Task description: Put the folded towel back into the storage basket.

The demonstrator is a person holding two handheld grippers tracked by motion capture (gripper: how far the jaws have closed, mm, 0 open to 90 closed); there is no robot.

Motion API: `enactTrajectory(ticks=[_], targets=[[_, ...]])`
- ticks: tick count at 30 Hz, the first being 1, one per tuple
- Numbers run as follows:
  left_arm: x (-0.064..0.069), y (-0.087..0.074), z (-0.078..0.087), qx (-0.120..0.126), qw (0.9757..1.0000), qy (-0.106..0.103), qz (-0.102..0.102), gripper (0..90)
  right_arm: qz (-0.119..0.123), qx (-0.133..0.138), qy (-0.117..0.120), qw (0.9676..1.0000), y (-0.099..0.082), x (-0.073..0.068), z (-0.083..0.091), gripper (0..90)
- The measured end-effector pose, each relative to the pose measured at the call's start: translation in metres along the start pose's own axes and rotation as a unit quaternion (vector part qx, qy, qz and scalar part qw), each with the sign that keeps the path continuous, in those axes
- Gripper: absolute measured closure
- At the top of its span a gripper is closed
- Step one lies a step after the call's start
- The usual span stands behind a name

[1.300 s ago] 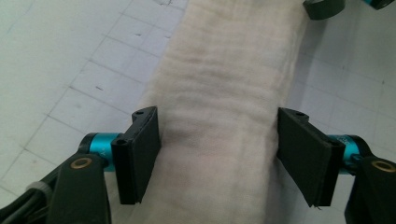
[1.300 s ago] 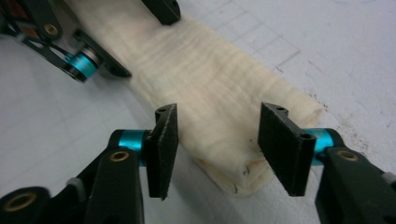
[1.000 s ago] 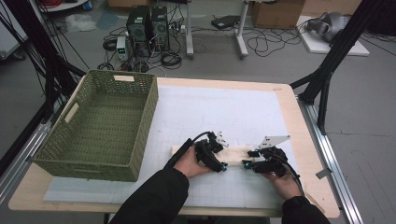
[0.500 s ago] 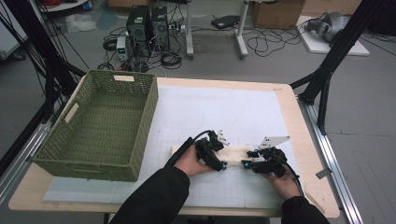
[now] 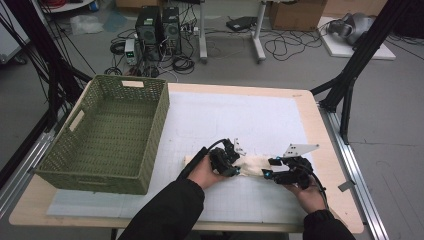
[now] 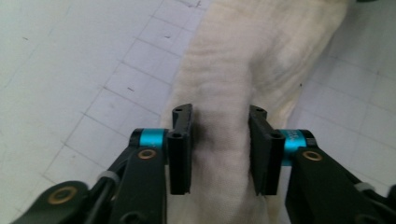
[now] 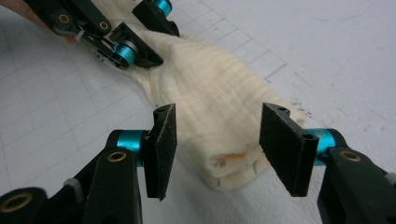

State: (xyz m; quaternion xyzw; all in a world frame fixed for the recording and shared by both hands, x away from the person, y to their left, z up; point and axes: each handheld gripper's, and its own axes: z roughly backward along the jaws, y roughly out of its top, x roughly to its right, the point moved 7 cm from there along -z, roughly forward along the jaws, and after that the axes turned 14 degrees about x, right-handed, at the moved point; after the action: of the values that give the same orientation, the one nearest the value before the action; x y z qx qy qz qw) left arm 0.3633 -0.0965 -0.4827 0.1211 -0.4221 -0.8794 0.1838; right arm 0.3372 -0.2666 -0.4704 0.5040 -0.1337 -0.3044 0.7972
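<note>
Cream cloth [image 5: 252,164], folded or rolled into a long strip, lies on the white grid mat [image 5: 240,120] near the person's edge of the table [image 5: 327,150], stretched between both grippers.

Left gripper [image 5: 231,169] sits on the strip's left part. Its jaws have just been closing, w/ the cloth between them. In the left gripper view [image 6: 219,144] the pads stand either side of a raised ridge of fabric and look to be pinching it, fabric bunched up btwn them.

Right gripper [image 5: 267,174] is at the strip's right end. Its jaws have just opened a bit. In the right gripper view [image 7: 217,151] they're clearly apart, the folded end of the cloth [image 7: 219,135] lying between them, w/ a gap on each side, pads not pressing on it. Layers of the fold show at that end.

Green woven basket [image 5: 75,150] stands on the left of the table, well apart from the cloth.
</note>
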Motion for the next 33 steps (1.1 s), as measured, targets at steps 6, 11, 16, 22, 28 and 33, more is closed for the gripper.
enactTrajectory(ticks=[6,11,16,22,28,33], targets=[[-0.002,0.000,0.000,0.000,1.0000,0.009,-0.001,74.4,-0.007,0.002,-0.007,0.9999,-0.001,0.003,0.005,44.7],[-0.003,0.000,0.001,0.000,1.0000,0.007,0.004,77.3,0.001,-0.006,-0.005,1.0000,-0.003,0.002,0.000,45.4],[-0.002,0.001,0.001,-0.003,0.9999,0.015,0.000,80.2,0.004,-0.023,-0.001,0.9997,-0.008,0.001,-0.006,44.9],[-0.002,0.001,0.003,-0.002,0.9998,0.013,0.012,81.8,0.001,-0.019,-0.001,0.9998,-0.007,0.001,-0.004,44.8],[-0.003,0.004,0.007,0.011,0.9996,0.015,0.021,82.3,-0.002,-0.006,0.000,1.0000,-0.004,0.001,-0.003,44.6],[-0.002,0.004,0.007,0.012,0.9996,0.008,0.023,82.4,-0.004,-0.008,0.003,1.0000,-0.004,0.000,-0.004,44.7]])
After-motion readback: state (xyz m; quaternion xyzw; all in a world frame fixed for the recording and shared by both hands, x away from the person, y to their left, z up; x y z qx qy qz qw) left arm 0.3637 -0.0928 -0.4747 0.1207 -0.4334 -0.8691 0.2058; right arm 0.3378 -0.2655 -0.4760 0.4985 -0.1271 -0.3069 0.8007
